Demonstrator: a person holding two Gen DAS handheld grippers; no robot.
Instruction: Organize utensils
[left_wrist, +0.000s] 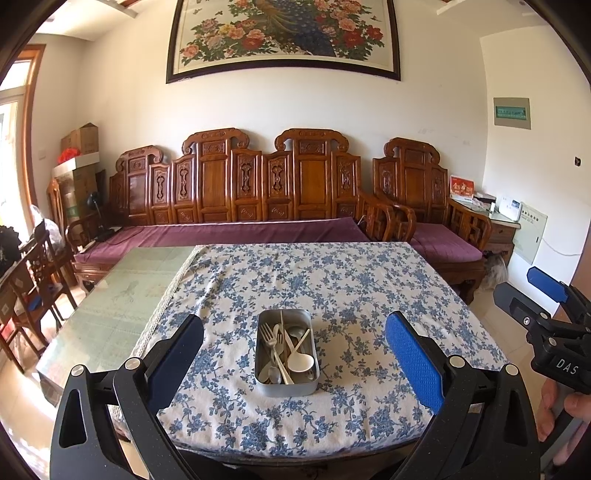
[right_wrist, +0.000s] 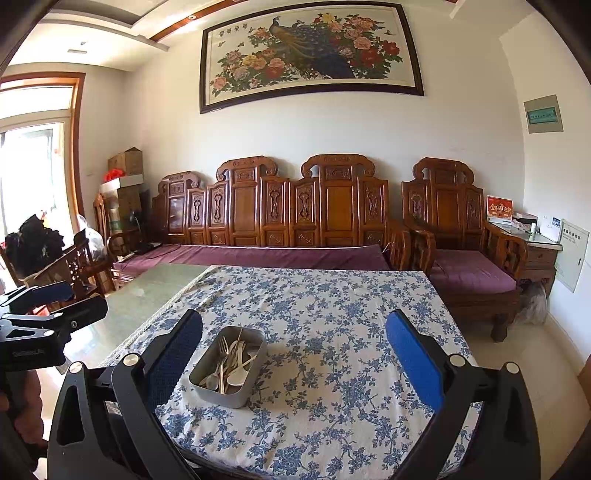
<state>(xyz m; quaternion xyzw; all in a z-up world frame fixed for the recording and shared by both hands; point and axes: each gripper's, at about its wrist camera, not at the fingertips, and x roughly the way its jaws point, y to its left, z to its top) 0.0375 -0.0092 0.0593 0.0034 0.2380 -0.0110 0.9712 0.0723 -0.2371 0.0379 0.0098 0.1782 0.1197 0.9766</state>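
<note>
A rectangular metal tin (left_wrist: 286, 386) stands on the blue floral tablecloth (left_wrist: 351, 288). It holds several utensils: a metal fork (left_wrist: 269, 336), metal spoons and a white plastic spoon (left_wrist: 300, 361). The tin also shows in the right wrist view (right_wrist: 221, 393), with the utensils (right_wrist: 231, 363) piled inside. My left gripper (left_wrist: 293, 356) is open and empty, held above the near table edge with the tin between its fingers in view. My right gripper (right_wrist: 293, 360) is open and empty, to the right of the tin. It shows at the right edge of the left wrist view (left_wrist: 543, 302).
The tablecloth covers the right part of a glass-topped table (left_wrist: 110, 295); its bare green part lies to the left. A carved wooden sofa (left_wrist: 236, 192) with purple cushions stands behind the table. Wooden chairs (left_wrist: 33, 273) stand at the left. Tiled floor lies to the right.
</note>
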